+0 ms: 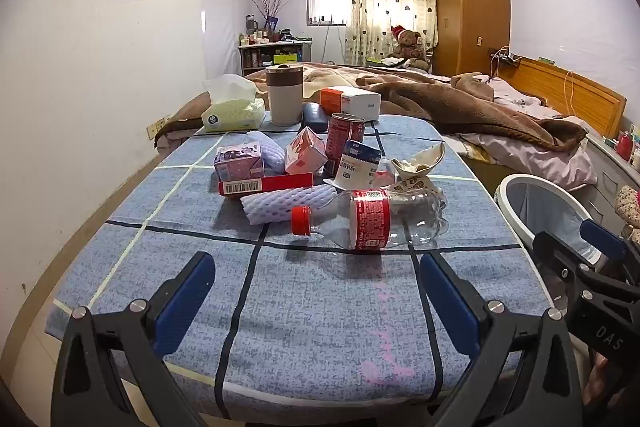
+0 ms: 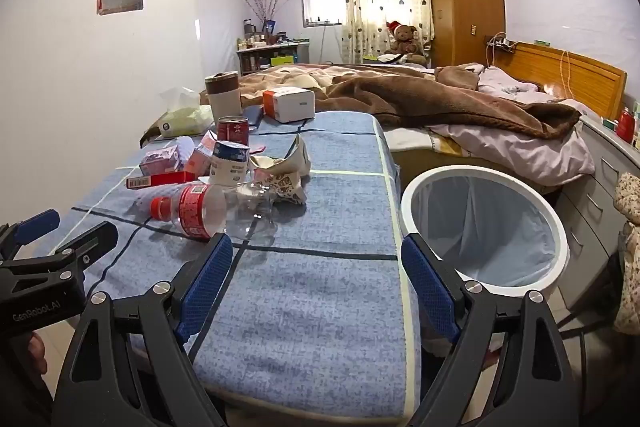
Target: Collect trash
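Trash lies piled on a blue checked table [image 1: 320,307]: a clear plastic bottle with red cap and label [image 1: 368,219] [image 2: 208,211] on its side, white foam sleeve [image 1: 288,203], red flat box [image 1: 264,183], red can [image 1: 344,137], blue-white cup [image 1: 358,163], crumpled paper bag [image 1: 420,163] [image 2: 284,171], small cartons [image 1: 239,161]. A white-rimmed bin with a liner [image 2: 484,227] [image 1: 540,211] stands right of the table. My left gripper [image 1: 316,279] is open and empty, short of the bottle. My right gripper [image 2: 316,259] is open and empty, over the table's near right edge.
A tissue pack [image 1: 232,111], a lidded white and brown container [image 1: 284,95] and a white-orange box [image 1: 352,101] stand at the table's far end. Behind is a bed with brown blankets [image 1: 460,103]. Grey drawers [image 2: 600,195] stand right of the bin.
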Available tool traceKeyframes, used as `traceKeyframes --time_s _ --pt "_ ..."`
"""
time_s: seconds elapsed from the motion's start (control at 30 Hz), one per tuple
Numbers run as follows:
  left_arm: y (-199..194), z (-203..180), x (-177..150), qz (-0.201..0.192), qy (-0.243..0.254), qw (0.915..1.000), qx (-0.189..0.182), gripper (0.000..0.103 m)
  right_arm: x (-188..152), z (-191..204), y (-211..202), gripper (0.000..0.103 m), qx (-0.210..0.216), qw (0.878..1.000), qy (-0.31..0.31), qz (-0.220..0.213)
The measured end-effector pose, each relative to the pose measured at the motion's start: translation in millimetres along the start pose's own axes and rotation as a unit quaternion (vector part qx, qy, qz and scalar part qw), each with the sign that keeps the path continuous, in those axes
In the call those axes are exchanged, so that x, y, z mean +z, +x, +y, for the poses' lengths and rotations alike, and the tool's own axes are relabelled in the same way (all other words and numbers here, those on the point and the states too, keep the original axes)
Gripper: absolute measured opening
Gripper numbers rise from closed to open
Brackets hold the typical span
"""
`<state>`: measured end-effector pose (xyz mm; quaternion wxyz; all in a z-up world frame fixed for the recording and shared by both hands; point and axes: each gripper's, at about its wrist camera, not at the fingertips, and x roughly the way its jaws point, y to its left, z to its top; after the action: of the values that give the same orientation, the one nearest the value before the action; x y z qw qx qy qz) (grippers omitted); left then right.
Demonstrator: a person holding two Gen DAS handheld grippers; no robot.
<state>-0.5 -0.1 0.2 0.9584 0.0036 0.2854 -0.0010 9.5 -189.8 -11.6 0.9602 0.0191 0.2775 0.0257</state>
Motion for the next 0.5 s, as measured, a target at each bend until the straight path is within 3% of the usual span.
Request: traceKeyframes --time_s 0.03,0.07,0.5 --pt "2.0 -0.3 0.8 0.018 0.001 0.9998 0.000 0.103 0.3 0.9 0.6 0.088 0.002 1.000 -0.001 0.002" --pt "0.1 -0.1 0.0 -0.002 -0.001 1.0000 0.000 0.103 0.1 1.4 0.2 0.088 0.001 1.000 0.002 -0.005" --pt "2.7 -0.1 0.4 0.001 0.004 1.0000 -0.002 0.103 -3.9 -4.2 -7.3 0.088 -0.003 1.000 0.000 -0.009"
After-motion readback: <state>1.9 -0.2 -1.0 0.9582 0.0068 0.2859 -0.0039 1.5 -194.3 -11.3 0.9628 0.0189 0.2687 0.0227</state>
